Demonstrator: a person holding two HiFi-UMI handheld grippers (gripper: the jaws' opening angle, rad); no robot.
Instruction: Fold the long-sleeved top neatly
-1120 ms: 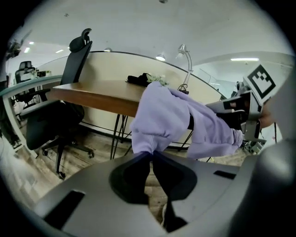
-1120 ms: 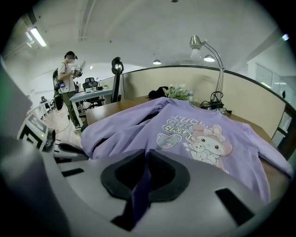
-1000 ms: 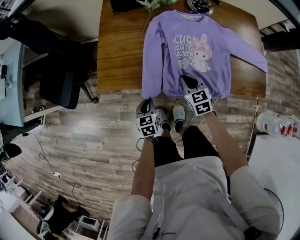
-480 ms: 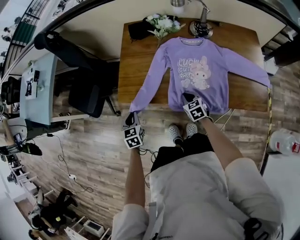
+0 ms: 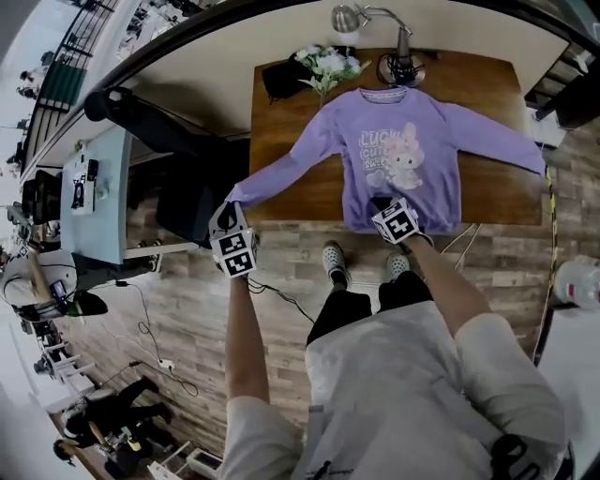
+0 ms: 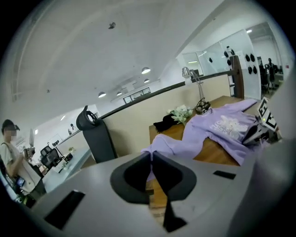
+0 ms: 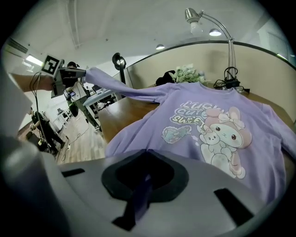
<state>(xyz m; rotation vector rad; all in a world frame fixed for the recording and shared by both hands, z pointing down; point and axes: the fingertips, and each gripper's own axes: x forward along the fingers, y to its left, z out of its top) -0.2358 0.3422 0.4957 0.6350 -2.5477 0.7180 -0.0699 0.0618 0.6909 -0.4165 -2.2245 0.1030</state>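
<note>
- Open-plan office / lab-type space.
- Wooden table [image 5: 274, 131] w/ desk lamp [image 5: 349, 17] at its far edge.
- Dark office chair [image 5: 192, 192] just left of table; light desk [image 5: 98, 197] w/ monitors [image 6: 50, 156] further left.
- Glass partitions [image 6: 208, 58] + ceiling lights [image 6: 146, 70] beyond table.
- Cables [image 5: 281, 298] on wood-look floor [image 5: 187, 309] near table's front edge.

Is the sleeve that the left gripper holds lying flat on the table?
No, the left gripper holds the sleeve stretched out past the edge of the table.
</note>
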